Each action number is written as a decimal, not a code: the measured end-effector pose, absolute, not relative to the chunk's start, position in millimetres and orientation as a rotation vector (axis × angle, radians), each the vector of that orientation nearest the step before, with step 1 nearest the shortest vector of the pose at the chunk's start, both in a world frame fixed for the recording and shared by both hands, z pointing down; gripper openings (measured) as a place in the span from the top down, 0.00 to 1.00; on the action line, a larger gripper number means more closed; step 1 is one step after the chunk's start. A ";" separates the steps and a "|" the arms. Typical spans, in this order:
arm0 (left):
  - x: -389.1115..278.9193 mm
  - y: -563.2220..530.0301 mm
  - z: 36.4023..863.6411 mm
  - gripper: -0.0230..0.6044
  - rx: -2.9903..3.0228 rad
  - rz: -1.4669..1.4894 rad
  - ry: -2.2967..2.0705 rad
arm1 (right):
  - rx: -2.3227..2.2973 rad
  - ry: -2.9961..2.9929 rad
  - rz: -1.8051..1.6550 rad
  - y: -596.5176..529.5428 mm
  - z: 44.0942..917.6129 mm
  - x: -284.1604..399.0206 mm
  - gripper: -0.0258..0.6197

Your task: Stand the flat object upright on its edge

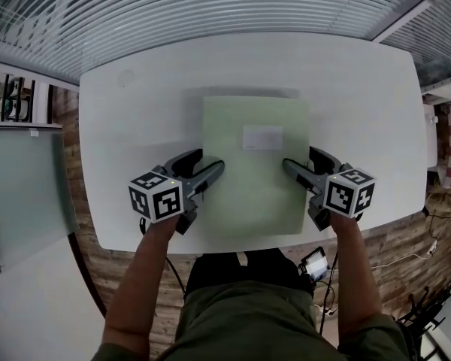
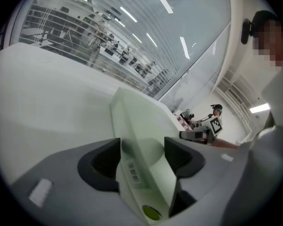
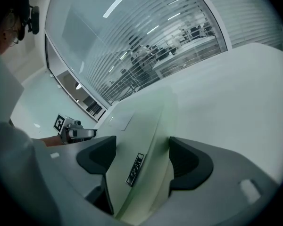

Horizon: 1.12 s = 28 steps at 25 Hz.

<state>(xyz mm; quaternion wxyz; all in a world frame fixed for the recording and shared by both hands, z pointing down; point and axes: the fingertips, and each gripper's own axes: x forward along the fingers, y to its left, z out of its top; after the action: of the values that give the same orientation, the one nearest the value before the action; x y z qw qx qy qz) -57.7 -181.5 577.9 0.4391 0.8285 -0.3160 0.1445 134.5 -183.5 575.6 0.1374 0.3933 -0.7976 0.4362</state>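
Fingers (image 2: 106,161) wide apart on both grippers, with the pale green board (image 1: 255,190) between them.
Left gripper (image 1: 209,164) has the board's left edge between its open jaws, and the right gripper (image 1: 301,160) has the right edge; the pads do not seem to press it. The board is at the middle of the white table (image 1: 135,126), its face with a white label (image 1: 262,137) toward the head view; flat or tilted, I cannot tell.

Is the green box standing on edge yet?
No, the green box lies flat: the head view shows its broad face up on the white table.
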 end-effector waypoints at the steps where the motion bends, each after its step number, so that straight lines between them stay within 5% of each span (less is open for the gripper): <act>1: -57.2 -181.5 577.8 0.54 2.055 0.357 -0.783 | 1.137 -2.308 1.264 -183.7 575.5 134.5 0.44; 28: -50.1 -198.5 530.6 0.53 2.212 0.363 -0.873 | 1.240 -2.393 1.041 -198.2 526.2 133.8 0.44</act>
<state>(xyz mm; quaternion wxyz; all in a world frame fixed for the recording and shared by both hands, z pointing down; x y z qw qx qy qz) -50.1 -198.5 530.6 0.3599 0.8580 -0.3385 0.1407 133.8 -198.2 526.2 0.1256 0.4259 -0.8217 0.3574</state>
